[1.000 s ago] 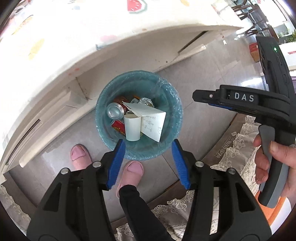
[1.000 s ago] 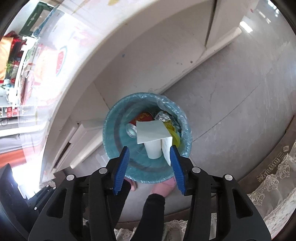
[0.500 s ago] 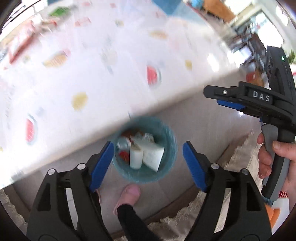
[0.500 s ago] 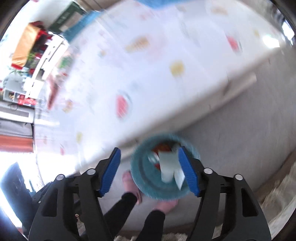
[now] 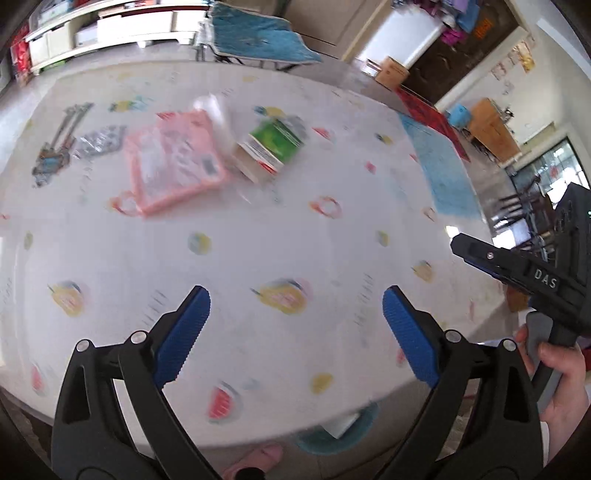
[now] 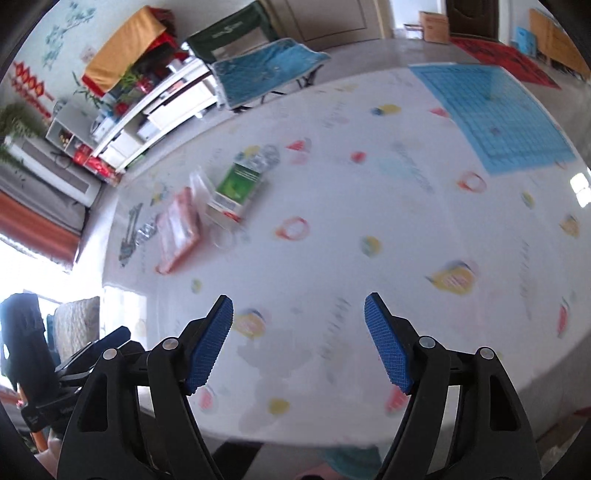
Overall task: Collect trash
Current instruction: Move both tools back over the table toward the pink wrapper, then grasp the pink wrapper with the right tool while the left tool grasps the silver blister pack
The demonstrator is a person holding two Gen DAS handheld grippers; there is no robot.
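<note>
- While both claws hang over it, the worktop [image 5: 258,266], glossy with fruit prints, carries trash far back.
- Bin [image 5: 334,441]: teal, round, at its near edge, already partly filled, I'd judge.
- Pink packet [image 5: 173,162]: flat, crinkly.
- Green carton [image 5: 267,149]: boxy.
- Left claw [image 5: 295,332] and right claw [image 6: 298,345]: opening, empty.

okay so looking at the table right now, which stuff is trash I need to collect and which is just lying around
Likely for the job:
pink plastic bag
green carton
clear wrapper
foil scrap
teal bin

Just lying about:
blue mat
pink slipper
shelves
</note>
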